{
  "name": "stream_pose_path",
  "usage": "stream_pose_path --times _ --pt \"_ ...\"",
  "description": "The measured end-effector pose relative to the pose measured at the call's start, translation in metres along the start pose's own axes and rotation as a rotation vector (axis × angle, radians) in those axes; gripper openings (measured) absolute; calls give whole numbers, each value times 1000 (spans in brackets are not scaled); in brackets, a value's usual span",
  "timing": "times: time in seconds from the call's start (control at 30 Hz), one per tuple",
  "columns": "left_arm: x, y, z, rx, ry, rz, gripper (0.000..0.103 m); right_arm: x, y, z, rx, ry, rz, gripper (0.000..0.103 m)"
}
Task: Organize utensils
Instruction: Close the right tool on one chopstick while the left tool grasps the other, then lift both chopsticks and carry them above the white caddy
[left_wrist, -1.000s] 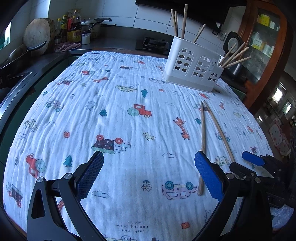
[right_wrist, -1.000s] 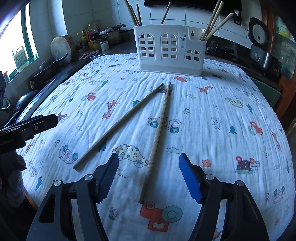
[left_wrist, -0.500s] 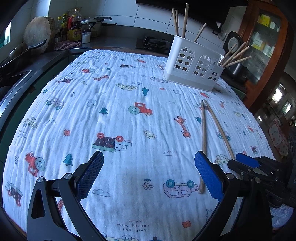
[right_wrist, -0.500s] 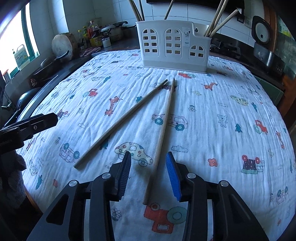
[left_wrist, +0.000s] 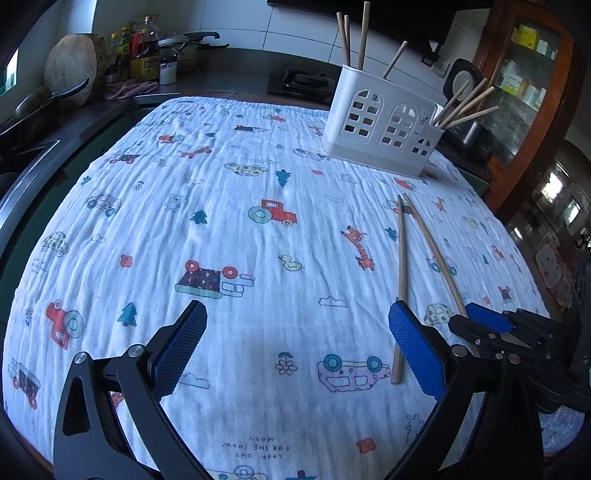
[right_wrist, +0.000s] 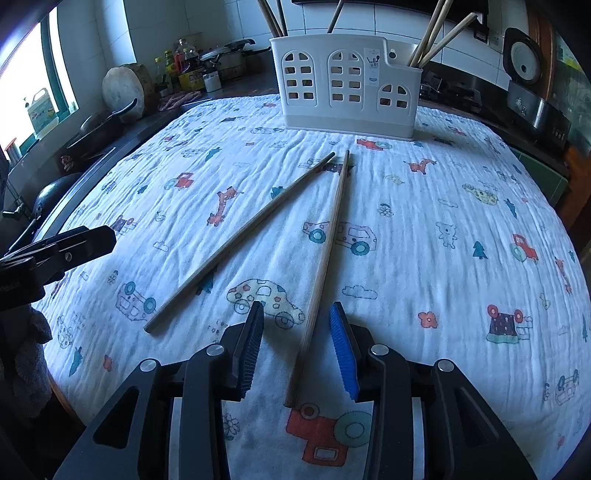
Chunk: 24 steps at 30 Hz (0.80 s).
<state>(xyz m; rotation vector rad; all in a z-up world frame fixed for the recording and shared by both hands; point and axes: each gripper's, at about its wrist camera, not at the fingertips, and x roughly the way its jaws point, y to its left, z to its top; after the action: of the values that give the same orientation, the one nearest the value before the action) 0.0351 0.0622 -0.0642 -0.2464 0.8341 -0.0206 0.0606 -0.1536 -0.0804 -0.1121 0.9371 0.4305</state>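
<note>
Both grippers (left_wrist: 295, 343) (right_wrist: 297, 347) downward-tilted over cloth (right_wrist: 424, 221)

Open cloth (left_wrist: 229, 229) spans 9 to 12 o'clock; white utensil holder (left_wrist: 380, 129) blocks at 1, 2 chopsticks (left_wrist: 402, 258) at 3.

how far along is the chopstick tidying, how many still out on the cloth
Done: several chopsticks already stand in the white holder. In hand: the right gripper is closing around the near chopstick, pads not yet touching it. Left: that one and the other chopstick on the cloth. The left gripper is open, empty.
</note>
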Motion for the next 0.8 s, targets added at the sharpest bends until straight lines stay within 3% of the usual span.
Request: stream_pose_path --times 0.1,0.3,0.53,0.8 --pt "0 -1 0 2 -1 -5 98 0 -2 0 10 -2 -2 21" --pt "-3 -4 -1 10 -6 -13 98 1 0 0 -14 -2 -53 10" --pt "-6 -17 -3 44 -12 -41 96 -2 -1 -1 -23 -10 -75 8" --pt "5 -48 -12 121 28 -118 75 -17 -12 0 -8 -49 -87 7"
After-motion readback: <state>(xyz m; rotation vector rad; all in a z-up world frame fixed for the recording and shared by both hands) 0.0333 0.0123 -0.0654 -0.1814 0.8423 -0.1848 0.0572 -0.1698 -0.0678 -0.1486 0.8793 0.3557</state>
